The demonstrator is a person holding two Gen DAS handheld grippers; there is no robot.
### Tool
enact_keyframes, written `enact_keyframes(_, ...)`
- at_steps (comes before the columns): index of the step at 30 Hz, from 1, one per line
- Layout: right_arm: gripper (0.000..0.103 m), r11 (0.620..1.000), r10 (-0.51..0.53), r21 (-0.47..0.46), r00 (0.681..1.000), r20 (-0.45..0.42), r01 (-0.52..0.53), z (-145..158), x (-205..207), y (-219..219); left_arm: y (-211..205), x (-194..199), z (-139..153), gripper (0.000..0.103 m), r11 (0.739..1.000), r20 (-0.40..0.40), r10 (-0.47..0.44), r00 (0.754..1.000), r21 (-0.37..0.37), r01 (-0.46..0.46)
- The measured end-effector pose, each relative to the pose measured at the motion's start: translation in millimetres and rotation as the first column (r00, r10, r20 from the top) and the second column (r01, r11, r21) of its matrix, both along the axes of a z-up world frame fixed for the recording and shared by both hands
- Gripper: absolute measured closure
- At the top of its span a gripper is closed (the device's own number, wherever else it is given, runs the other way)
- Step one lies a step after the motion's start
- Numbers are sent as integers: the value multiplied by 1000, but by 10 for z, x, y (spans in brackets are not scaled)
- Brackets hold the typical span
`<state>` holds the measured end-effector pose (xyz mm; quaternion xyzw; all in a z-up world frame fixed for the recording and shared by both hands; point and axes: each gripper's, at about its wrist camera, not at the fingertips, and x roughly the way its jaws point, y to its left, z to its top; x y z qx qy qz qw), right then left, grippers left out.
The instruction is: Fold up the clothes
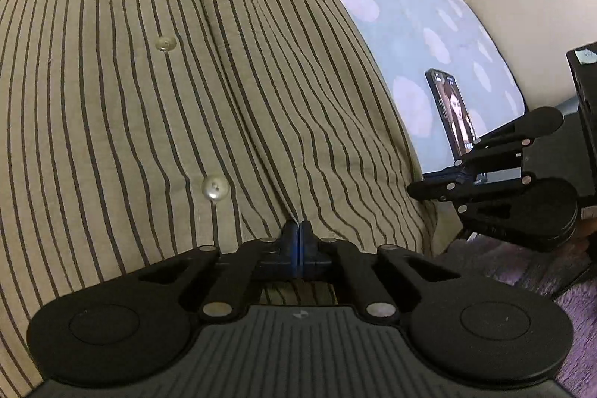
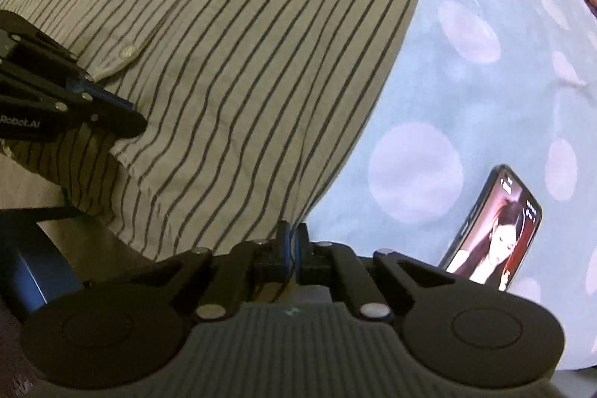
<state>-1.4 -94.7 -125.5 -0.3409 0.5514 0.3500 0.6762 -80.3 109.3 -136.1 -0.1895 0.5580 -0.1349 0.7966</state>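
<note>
Both left gripper (image 1: 299,230) and right gripper (image 2: 292,233) pinch the striped shirt (image 1: 149,99).

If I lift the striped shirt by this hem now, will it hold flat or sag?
Probably sag: the striped shirt already wrinkles and puckers toward the shut left tool. It looks thin and light, so it should drape between the left tool and the right tool. The buttoned placket may stay slightly firmer.

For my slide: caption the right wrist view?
Right gripper pinching striped shirt hem on dotted bedsheet, phone alongside.
</note>
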Motion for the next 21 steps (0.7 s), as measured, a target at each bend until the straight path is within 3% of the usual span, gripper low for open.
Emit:
enact_keyframes(2,100,1000,6,-16,1000,10,-6,29,-22,11,-12,-49,40,103,1000,-9,-6,1000,16,6)
enact_keyframes(6,88,1000,17,-9,998,66,-16,189,-81,63,19,-180,170,101,998,-9,-6,1000,62,7)
enact_keyframes(7,77,1000,26,3,996,87,-26,252,-109,92,48,-225,215,96,997,3,1,1000,76,-2)
enact_keyframes(9,64,998,42,38,990,133,-48,384,-173,169,104,-299,331,85,994,34,25,999,103,-28)
enact_keyframes(12,59,991,75,100,981,177,-94,540,-289,335,231,-436,500,62,981,103,77,992,171,-93)
enact_keyframes(17,59,966,120,201,971,209,-162,657,-453,774,612,-680,696,61,926,180,215,960,275,-259)
enact_keyframes(19,59,957,152,213,966,209,-196,636,-500,958,795,-791,726,61,889,194,288,938,309,-337)
enact_keyframes(21,59,949,192,208,959,210,-236,601,-638,1147,1001,-931,767,61,836,212,359,909,360,-415)
